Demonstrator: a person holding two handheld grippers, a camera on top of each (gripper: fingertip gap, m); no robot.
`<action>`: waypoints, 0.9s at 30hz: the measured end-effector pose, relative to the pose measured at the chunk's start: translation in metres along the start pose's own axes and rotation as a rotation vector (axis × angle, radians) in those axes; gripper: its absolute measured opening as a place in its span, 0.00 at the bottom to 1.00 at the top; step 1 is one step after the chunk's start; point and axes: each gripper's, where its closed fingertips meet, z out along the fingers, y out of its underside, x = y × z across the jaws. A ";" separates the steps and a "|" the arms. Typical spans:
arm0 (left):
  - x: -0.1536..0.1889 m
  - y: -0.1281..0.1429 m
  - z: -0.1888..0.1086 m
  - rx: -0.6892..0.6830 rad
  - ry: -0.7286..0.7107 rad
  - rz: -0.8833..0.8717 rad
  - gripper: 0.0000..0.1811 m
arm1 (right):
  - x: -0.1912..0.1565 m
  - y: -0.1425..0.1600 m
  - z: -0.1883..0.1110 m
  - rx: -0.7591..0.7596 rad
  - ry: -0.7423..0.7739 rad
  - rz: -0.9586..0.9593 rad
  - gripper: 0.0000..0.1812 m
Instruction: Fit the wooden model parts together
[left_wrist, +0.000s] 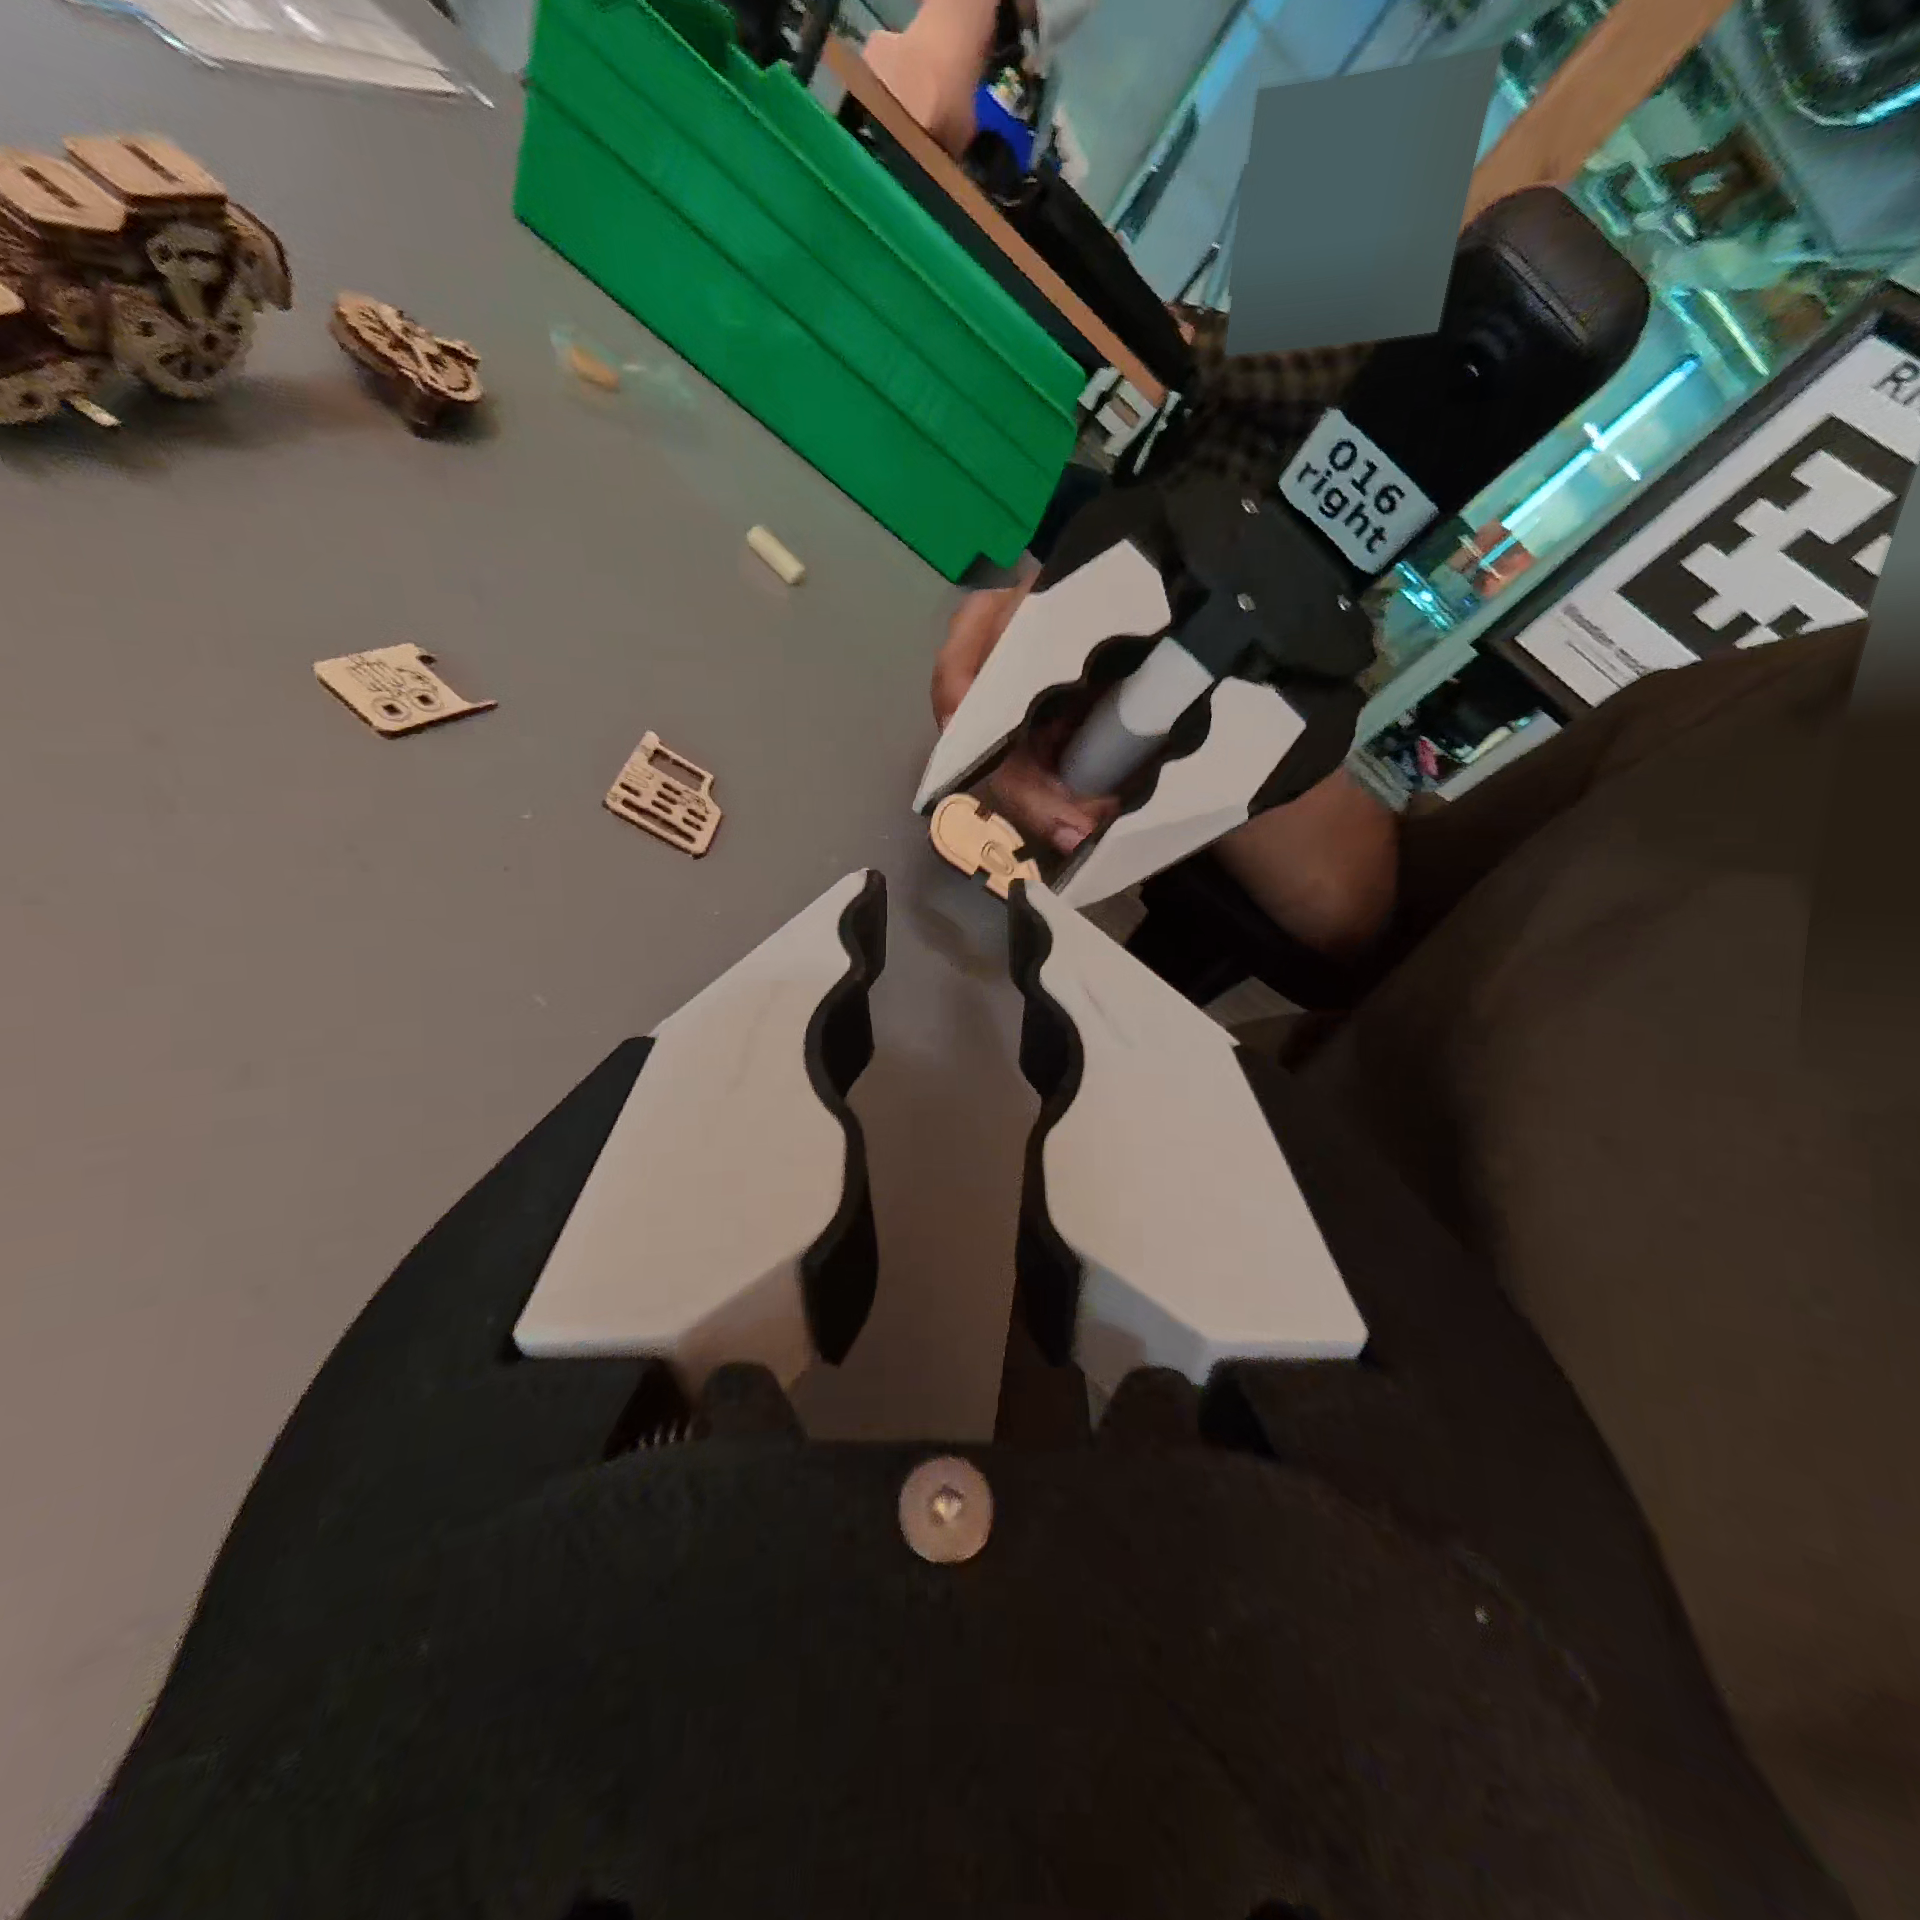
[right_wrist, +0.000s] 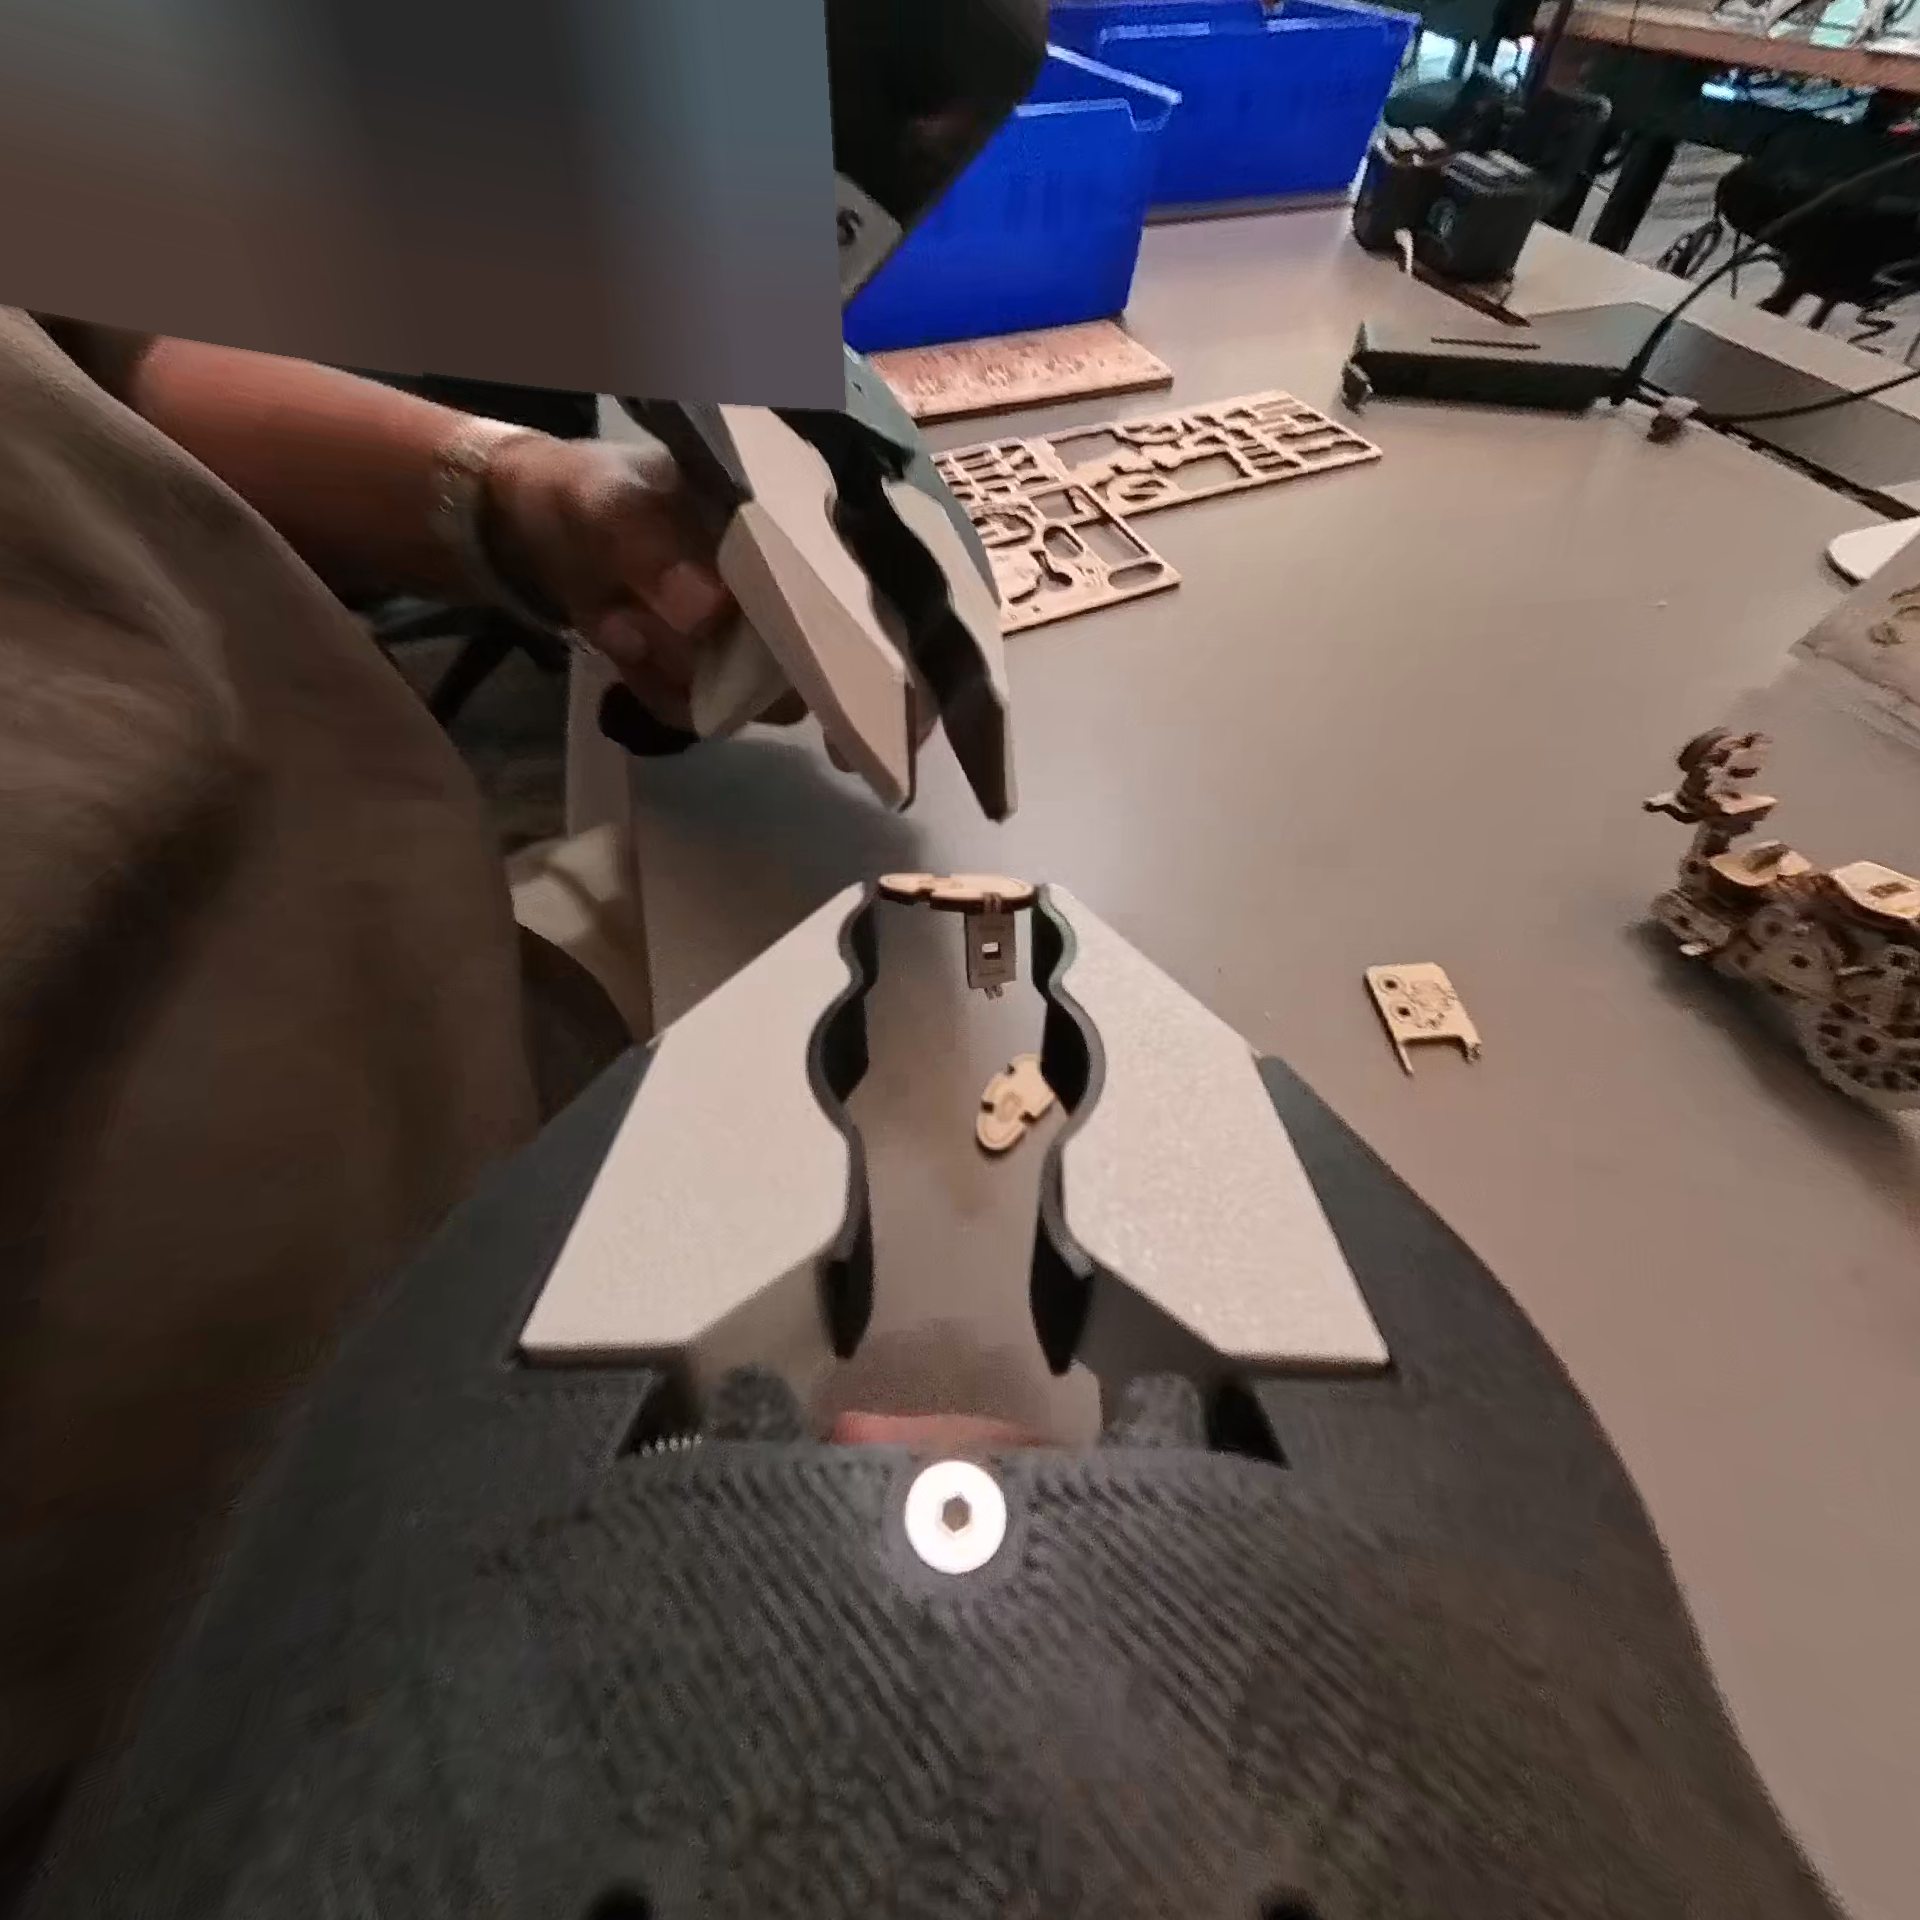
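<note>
Grey matte tabletop (left_wrist: 260, 987) fills both views, w/ a green plastic bin (left_wrist: 790, 312) at its far edge and blue plastic bins (right_wrist: 1039, 208) behind a punched-out plywood parts sheet (right_wrist: 1143, 478).

Writing: a pale label sits on the right gripper's black body, and a white card w/ a black square-code pattern (left_wrist: 1766, 540) stands behind it (text not repeated).

Right gripper (right_wrist: 954, 894) clamps a small tan flat wooden piece w/ rounded lobes (right_wrist: 951, 888) edgewise between its fingertips; a thin slotted wooden tab (right_wrist: 987, 951) hangs below it. The left gripper (left_wrist: 945, 899) is tilted down toward that piece from just beside it, jaws narrowly parted, holding nothing; a person's hand (right_wrist: 613, 582) grips its handle.

On the table: a second tan lobed piece (right_wrist: 1013, 1101) under the right gripper, two flat rectangular cut-out panels (left_wrist: 400, 691) (left_wrist: 665, 795), a loose wooden wheel assembly (left_wrist: 410, 358) and a part-built wooden vehicle model (left_wrist: 125, 281).
</note>
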 end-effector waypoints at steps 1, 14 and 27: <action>-0.001 -0.002 0.000 0.004 -0.021 0.010 0.12 | 0.002 0.002 0.001 -0.016 0.015 -0.003 0.15; 0.011 0.017 0.009 -0.092 -0.012 0.198 0.20 | -0.007 0.002 -0.002 -0.022 -0.088 0.108 0.15; 0.018 0.007 0.004 -0.009 -0.172 0.673 0.10 | -0.014 -0.007 -0.003 0.026 -0.203 0.322 0.15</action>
